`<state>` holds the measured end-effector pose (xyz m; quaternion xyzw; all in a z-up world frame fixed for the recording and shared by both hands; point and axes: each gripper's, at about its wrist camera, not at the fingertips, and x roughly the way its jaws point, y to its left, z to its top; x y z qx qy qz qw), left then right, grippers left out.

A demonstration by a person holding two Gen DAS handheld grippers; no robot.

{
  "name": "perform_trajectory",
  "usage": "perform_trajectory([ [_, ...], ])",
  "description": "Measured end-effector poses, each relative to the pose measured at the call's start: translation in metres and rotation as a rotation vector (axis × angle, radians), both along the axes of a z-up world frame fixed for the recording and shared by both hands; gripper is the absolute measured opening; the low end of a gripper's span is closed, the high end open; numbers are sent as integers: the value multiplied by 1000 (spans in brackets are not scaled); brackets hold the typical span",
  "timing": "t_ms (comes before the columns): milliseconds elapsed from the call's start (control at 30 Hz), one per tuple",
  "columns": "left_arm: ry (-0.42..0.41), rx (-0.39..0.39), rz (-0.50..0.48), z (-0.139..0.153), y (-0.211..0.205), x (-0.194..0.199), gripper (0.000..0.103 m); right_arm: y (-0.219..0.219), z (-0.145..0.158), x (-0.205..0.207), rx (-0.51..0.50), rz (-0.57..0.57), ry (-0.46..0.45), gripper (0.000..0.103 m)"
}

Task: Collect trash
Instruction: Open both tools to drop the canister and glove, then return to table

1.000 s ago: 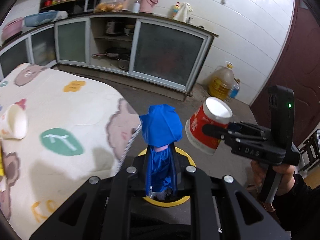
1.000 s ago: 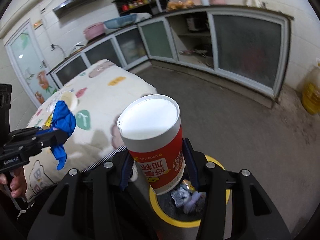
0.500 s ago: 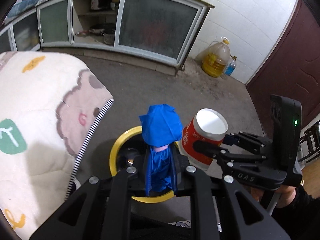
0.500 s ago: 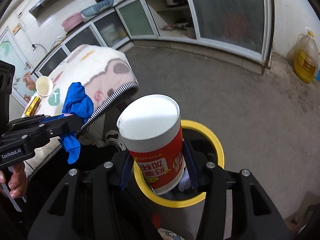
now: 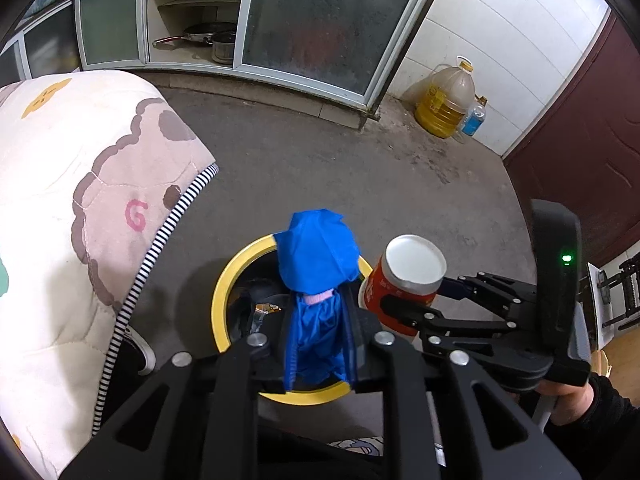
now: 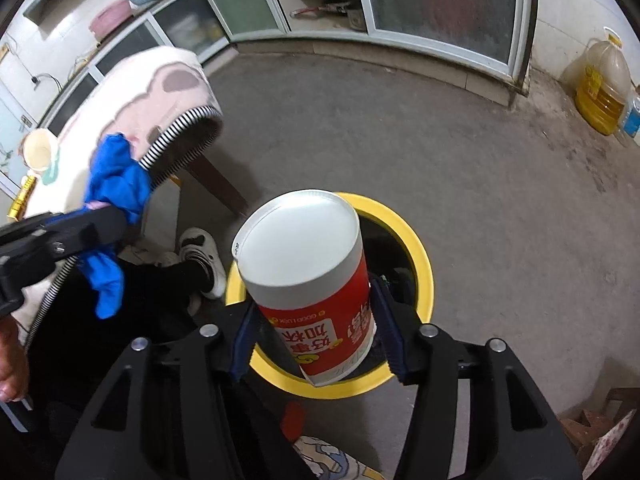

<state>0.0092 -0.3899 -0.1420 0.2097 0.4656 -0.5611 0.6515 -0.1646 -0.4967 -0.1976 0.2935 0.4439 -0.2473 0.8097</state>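
My left gripper (image 5: pixel 318 332) is shut on a crumpled blue wrapper (image 5: pixel 318 260) and holds it over the yellow-rimmed trash bin (image 5: pixel 222 292) on the floor. My right gripper (image 6: pixel 314 332) is shut on a red and white paper cup (image 6: pixel 308 264), held bottom-up above the same bin (image 6: pixel 420 252). The cup (image 5: pixel 404 276) and right gripper also show at the right of the left wrist view. The blue wrapper (image 6: pixel 116 184) and left gripper (image 6: pixel 104 220) show at the left of the right wrist view. Some trash lies inside the bin.
A table with a cartoon-print cover (image 5: pixel 72 184) stands left of the bin; a paper cup (image 6: pixel 38 154) lies on it. Glass-door cabinets (image 5: pixel 320 32) line the far wall. An oil jug (image 5: pixel 446 104) and a small bottle (image 5: pixel 474 120) stand near a dark red door (image 5: pixel 580 128). A shoe (image 6: pixel 204 256) is beside the bin.
Both grippers have moved away from the table and tilted down, so the wrapper and the cup now hang over the bin. Both grips are unchanged.
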Motion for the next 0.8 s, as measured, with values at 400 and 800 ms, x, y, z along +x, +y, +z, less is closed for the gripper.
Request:
perform_trajectory([
  [400,-10,-104,75,36,32,1,92,-7,-6,-26,-39,-114,57,75],
  [800,-318,-213,447,119,206,76,95,40,116,49,-172,195,-329,75],
])
